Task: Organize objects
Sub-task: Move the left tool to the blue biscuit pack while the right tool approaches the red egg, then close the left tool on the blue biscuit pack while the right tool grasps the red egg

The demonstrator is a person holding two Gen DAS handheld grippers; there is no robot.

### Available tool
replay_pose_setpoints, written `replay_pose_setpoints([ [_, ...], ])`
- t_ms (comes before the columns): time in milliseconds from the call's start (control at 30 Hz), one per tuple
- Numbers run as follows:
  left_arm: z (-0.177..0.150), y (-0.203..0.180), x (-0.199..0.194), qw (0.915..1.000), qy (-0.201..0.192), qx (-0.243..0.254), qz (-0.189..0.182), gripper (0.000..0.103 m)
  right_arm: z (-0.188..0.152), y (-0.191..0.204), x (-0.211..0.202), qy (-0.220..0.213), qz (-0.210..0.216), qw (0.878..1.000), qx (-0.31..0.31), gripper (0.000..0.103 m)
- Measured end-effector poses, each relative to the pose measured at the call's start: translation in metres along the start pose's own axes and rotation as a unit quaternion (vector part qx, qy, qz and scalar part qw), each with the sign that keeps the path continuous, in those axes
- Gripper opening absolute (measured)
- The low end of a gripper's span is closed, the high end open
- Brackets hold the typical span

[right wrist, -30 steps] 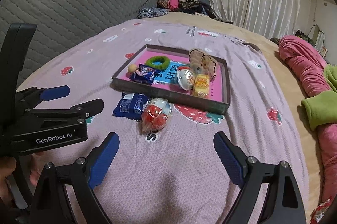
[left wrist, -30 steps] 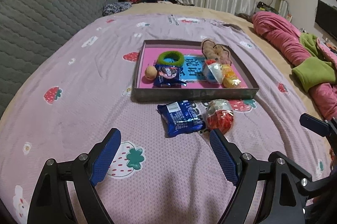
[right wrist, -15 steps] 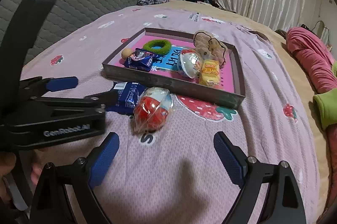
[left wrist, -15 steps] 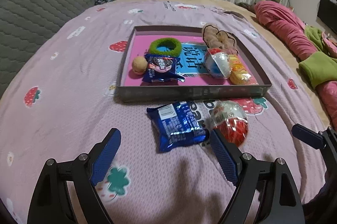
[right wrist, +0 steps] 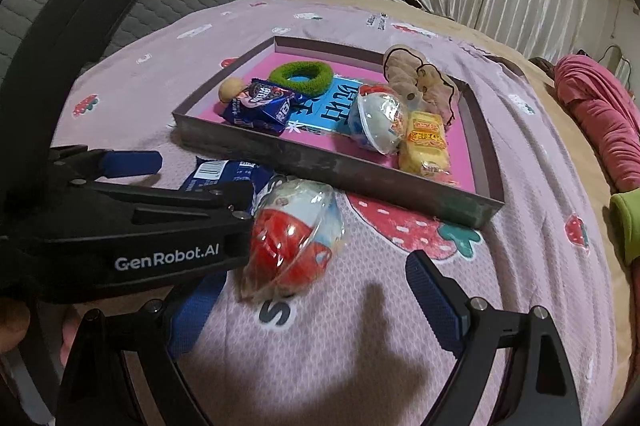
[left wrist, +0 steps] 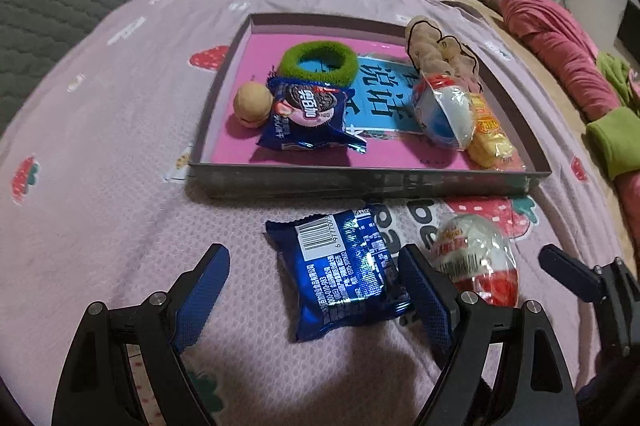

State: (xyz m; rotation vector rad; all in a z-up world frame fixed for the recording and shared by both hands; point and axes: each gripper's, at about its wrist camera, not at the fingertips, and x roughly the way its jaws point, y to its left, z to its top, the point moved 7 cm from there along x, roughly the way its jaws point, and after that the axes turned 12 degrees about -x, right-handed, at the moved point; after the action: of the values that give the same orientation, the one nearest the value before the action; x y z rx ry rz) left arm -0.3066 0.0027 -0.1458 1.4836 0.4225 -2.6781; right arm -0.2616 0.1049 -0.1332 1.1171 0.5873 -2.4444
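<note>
Most things already sit in the tray (left wrist: 360, 181): cookie pack, green ring, ball, wrapped egg, yellow sweets. Two remain on the bed at its 6 o'clock side (just outside the wall): the blue packet (left wrist: 340, 270), straddled by the spread left tool (left wrist: 316, 286), and the red egg (right wrist: 292, 234), before the spread right tool (right wrist: 316, 298)

Left gripper (left wrist: 316, 290) spread wide around blue snack packet (left wrist: 340, 272); wrapped egg (left wrist: 478, 260) just right; tray (left wrist: 360, 179) beyond.
</note>
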Motion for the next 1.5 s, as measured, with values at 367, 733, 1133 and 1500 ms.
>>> replay_pose_setpoints([
  [367, 0.006, 0.003, 0.025, 0.9992, 0.031, -0.023, 0.009, 0.087, 0.008, -0.005, 0.023, 0.002, 0.004, 1.000, 0.010, 0.074],
  [733, 0.003, 0.000, 0.024, 0.9992, 0.037, -0.013, 0.004, 0.064, 0.001, -0.013, 0.014, -0.015, 0.048, 0.998, 0.044, 0.056],
  [1133, -0.006, 0.001, 0.007, 0.9999, 0.016, 0.001, -0.006, 0.058, 0.002, -0.023, -0.016, -0.035, 0.043, 0.997, 0.052, 0.056],
  [1500, -0.018, 0.008, -0.012, 0.9999, 0.007, 0.008, -0.011, 0.056, 0.004, -0.026, -0.036, -0.050, 0.042, 0.996, 0.058, 0.056],
])
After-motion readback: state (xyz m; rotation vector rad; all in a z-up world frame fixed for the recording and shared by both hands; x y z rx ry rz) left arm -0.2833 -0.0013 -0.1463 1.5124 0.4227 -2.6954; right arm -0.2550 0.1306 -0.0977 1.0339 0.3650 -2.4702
